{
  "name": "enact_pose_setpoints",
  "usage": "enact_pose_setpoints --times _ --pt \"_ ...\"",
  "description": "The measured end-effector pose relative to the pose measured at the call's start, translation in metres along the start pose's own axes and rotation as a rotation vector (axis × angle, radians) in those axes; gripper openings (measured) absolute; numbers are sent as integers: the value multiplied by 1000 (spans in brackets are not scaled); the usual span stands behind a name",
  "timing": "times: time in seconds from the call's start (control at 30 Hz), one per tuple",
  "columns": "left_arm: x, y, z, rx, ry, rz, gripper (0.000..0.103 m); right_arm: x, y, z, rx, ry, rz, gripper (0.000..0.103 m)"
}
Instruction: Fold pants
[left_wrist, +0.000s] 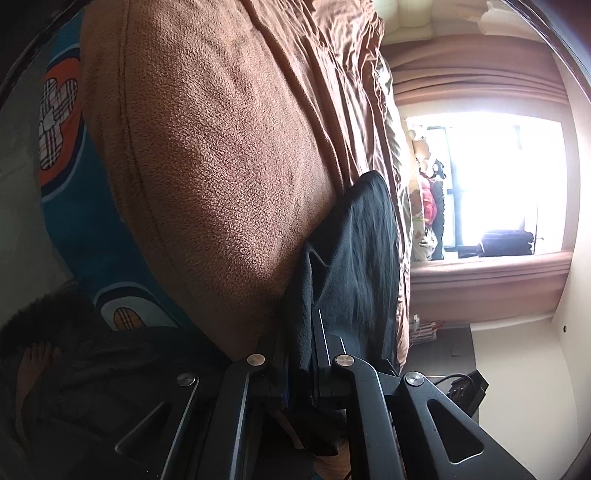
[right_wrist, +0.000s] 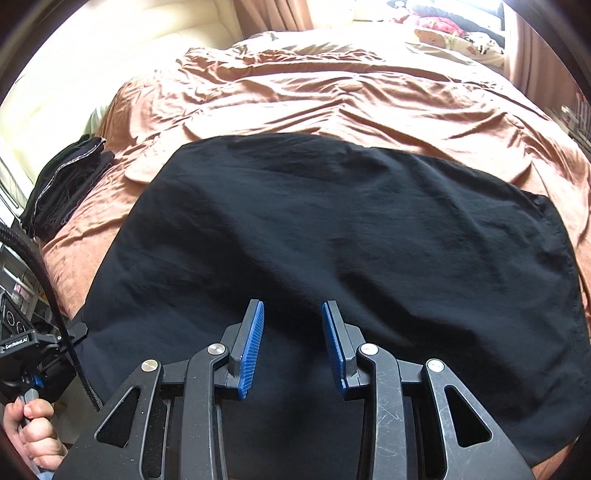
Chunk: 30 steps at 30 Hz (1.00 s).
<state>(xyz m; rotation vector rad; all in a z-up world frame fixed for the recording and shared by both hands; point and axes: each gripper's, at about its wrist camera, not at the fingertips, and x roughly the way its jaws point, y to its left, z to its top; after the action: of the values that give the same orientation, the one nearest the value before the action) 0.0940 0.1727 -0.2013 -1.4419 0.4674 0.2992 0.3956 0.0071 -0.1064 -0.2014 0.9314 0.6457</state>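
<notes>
Black pants (right_wrist: 332, 236) are lying spread flat across a bed covered by a rumpled brown blanket (right_wrist: 332, 96). The right gripper (right_wrist: 292, 343) is hovering over the near edge of the pants with its blue-padded jaws parted and nothing between them. The left gripper (left_wrist: 299, 354) is clenching a fold of the black pants fabric. A person's hand (right_wrist: 35, 432) is gripping a handle with a mount reading "GenRobot.AI" (right_wrist: 16, 345). A stack of folded dark clothes (right_wrist: 66, 184) is sitting at the bed's left edge.
</notes>
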Motion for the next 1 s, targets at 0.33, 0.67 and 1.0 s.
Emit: enact_pose_setpoints --times 0.33,0.67,1.0 --pt "-2 -2 -2 -6 -9 4 8 41 -10 48 21 54 -66 30" --pt "-3 -2 -3 -3 -26 13 8 68 -14 96 55 46 -126 22" --pt "-12 -18 -2 30 -38 -23 6 54 -6 74 52 43 -51 4"
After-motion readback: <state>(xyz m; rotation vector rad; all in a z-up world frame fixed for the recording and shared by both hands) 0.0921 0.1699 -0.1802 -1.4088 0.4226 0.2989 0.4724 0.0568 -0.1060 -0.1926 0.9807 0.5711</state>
